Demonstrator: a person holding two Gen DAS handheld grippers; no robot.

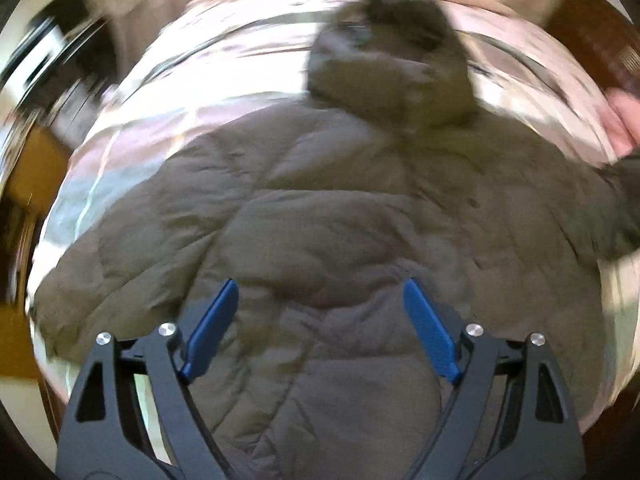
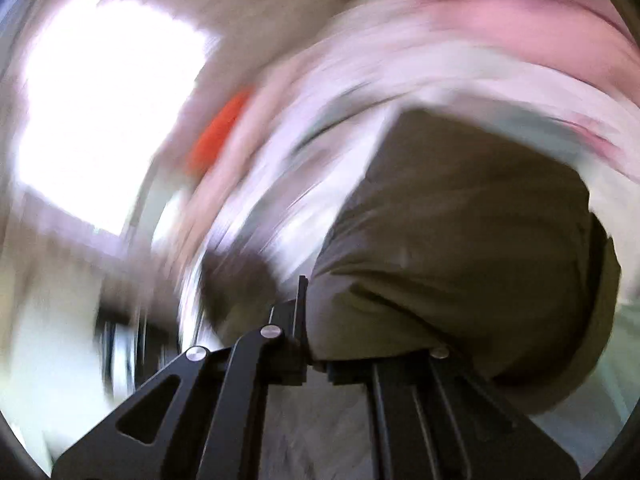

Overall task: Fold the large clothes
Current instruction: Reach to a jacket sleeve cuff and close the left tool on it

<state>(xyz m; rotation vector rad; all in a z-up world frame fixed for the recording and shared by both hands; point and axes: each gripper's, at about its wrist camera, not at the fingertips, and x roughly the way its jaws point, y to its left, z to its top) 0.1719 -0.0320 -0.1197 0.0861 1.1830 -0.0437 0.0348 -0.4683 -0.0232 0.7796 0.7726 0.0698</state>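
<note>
An olive-brown puffer jacket lies spread over a pale bed sheet, its hood at the far end. My left gripper hovers over the jacket's lower middle, pointing steeply down. Its blue pads stand wide apart with nothing gripped between them. In the blurred right wrist view, my right gripper is shut on a fold of the jacket. The fabric bulges over and hides its right finger. Which part of the jacket it holds I cannot tell.
A person's hand shows at the right edge by the jacket's sleeve. Brown wooden furniture stands left of the bed. An orange object lies beyond the sheet, and a bright window fills the right wrist view's left side.
</note>
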